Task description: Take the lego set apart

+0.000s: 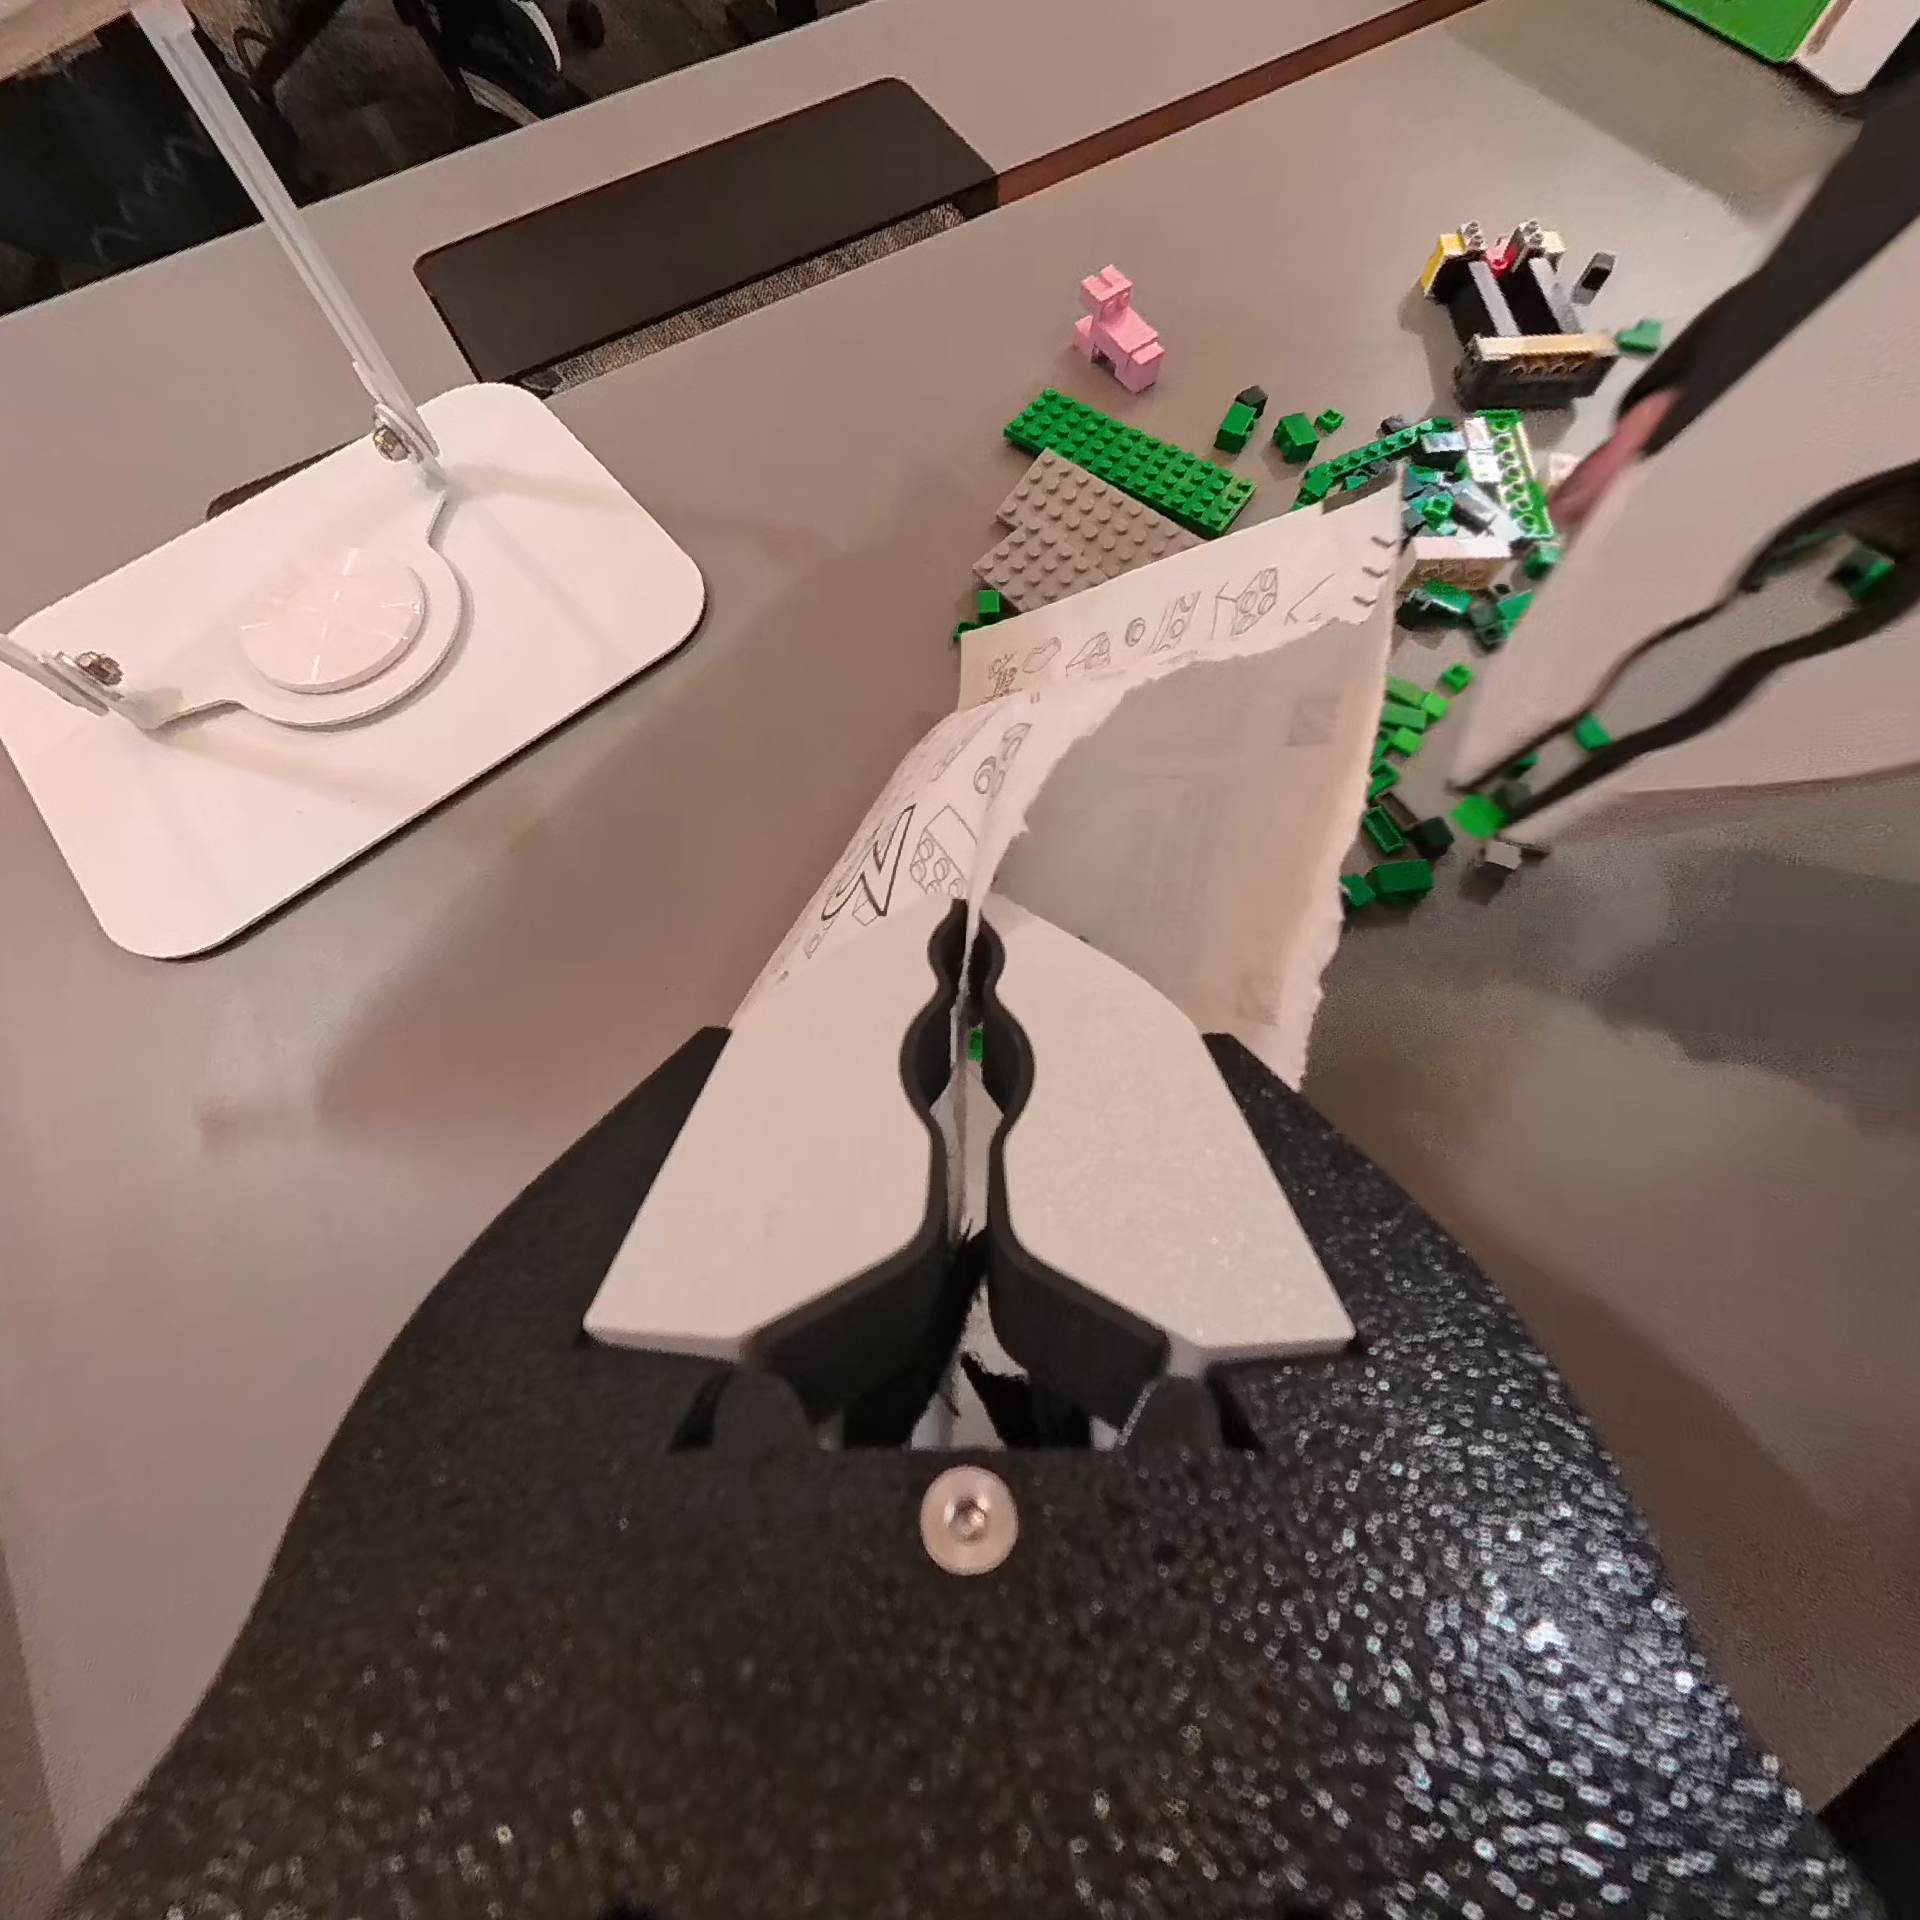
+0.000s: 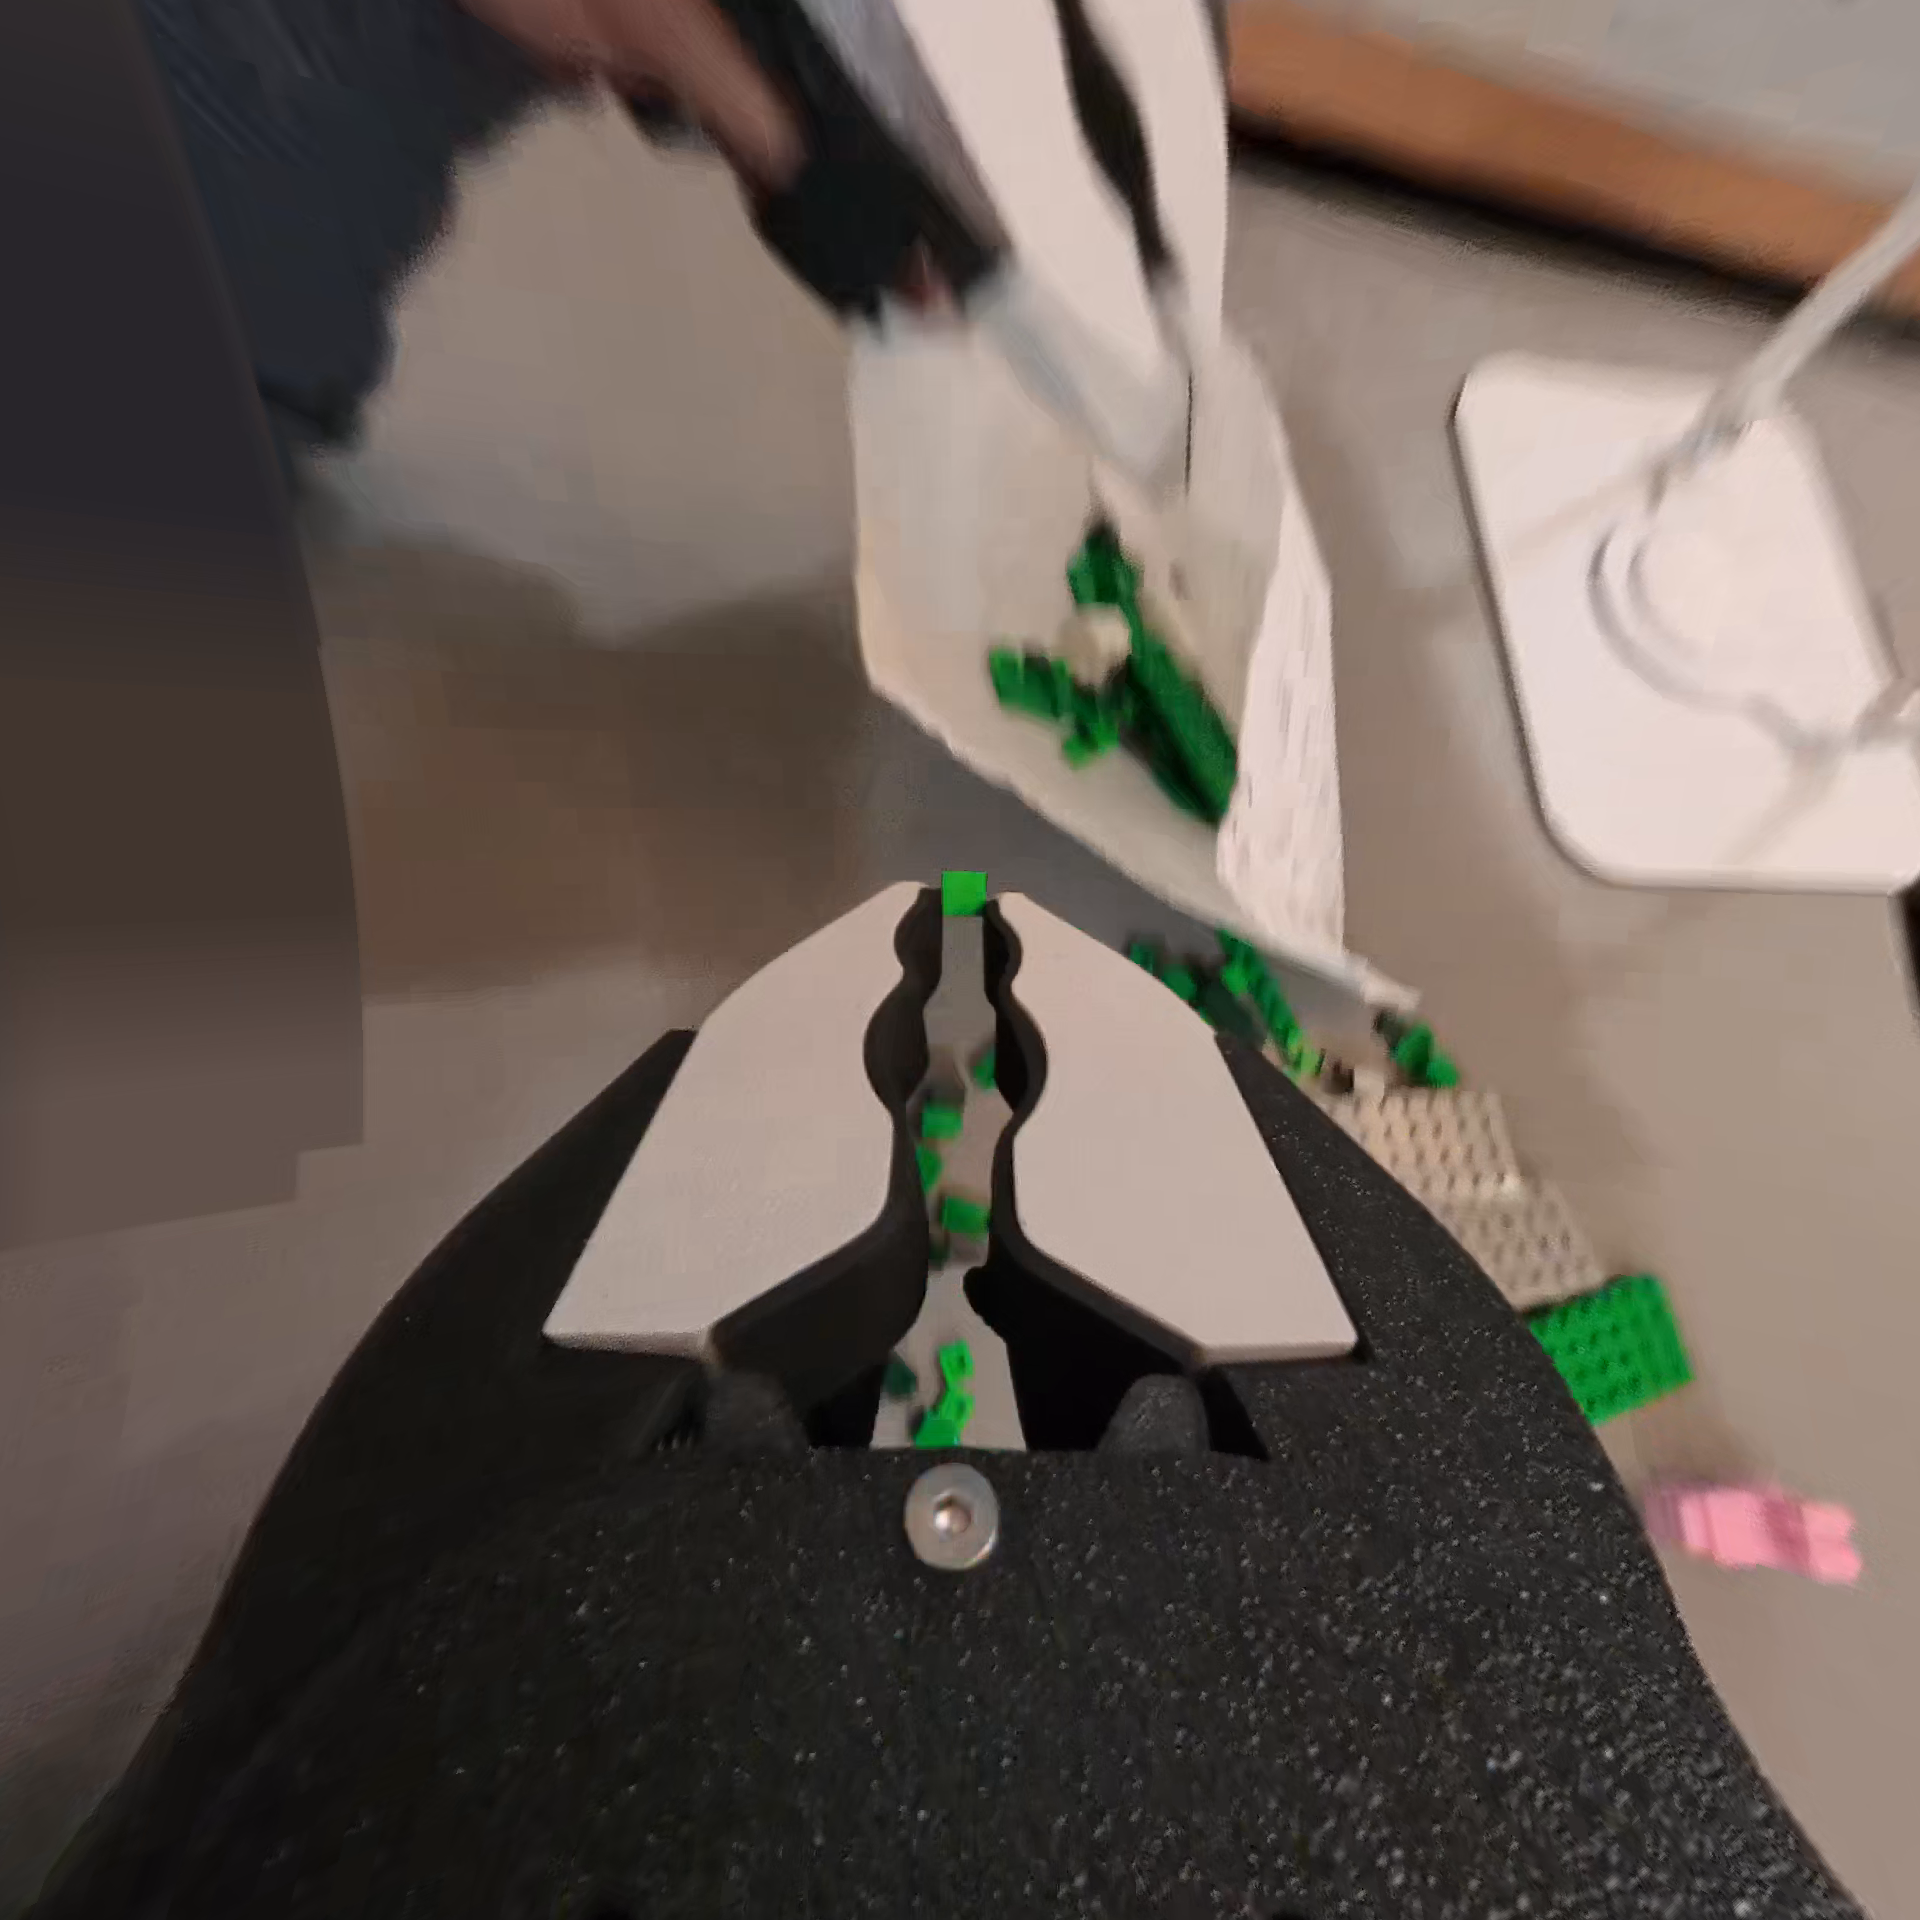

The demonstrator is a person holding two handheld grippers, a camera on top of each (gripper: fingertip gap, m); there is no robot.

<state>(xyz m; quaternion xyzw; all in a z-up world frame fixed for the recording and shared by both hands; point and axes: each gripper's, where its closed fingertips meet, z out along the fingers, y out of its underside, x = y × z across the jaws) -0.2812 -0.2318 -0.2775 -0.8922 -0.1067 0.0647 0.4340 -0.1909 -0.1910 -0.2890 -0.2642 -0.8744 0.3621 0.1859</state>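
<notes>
My left gripper [image 1: 971, 920] is shut on the torn edge of a white paper bag [image 1: 1195, 748] with printed drawings and holds it up off the grey table. In the right wrist view the bag [image 2: 935, 540] hangs open with several green bricks [image 2: 1132, 686] inside, and the left gripper [image 2: 1153, 457] shows blurred above it. My right gripper [image 2: 961, 902] is shut on a small green brick [image 2: 963, 889] at its tips, just in front of the bag's mouth. It also shows in the left wrist view [image 1: 1496, 821], blurred. Loose green bricks [image 1: 1403, 727] lie scattered on the table.
A green plate [image 1: 1127, 457], grey plates [image 1: 1081, 530], a pink pig figure [image 1: 1117, 330] and a small black and yellow build [image 1: 1507, 301] lie beyond the bag. A white stand base [image 1: 312, 665] sits at left. A dark table cutout [image 1: 707, 208] is behind. The tips of one gripper are about 10 cm away from the tips of the other.
</notes>
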